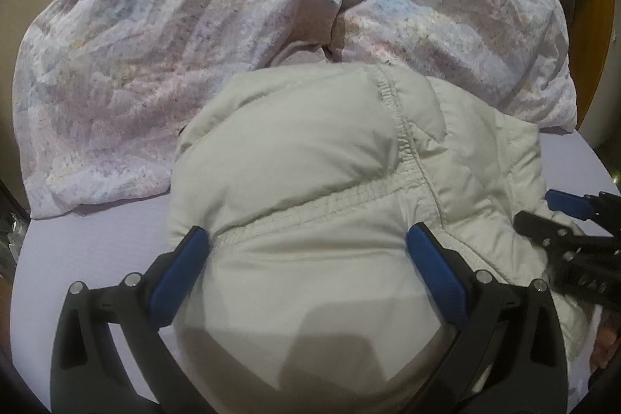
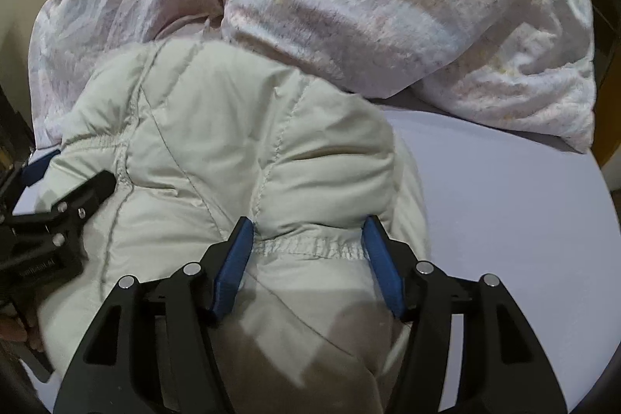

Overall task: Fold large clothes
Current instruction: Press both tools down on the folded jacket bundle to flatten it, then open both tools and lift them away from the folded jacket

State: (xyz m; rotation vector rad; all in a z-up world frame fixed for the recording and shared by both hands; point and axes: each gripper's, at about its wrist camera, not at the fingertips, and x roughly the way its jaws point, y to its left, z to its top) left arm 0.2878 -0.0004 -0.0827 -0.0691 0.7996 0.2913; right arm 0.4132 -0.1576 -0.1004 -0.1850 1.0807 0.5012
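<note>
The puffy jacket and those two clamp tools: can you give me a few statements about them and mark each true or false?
1. The jacket is off-white. True.
2. Both grippers have the jacket between their jaws. True: the left gripper and the right gripper each straddle a padded bulge with a gathered seam.
3. The jacket lies on a wooden floor. False: it lies on a pale lilac sheet.
4. A floral duvet is bunched up behind the jacket. True.
5. The gripper pads are red. False: they are blue.
6. The jacket hangs from a hanger. False: it lies heaped on the sheet.
</note>
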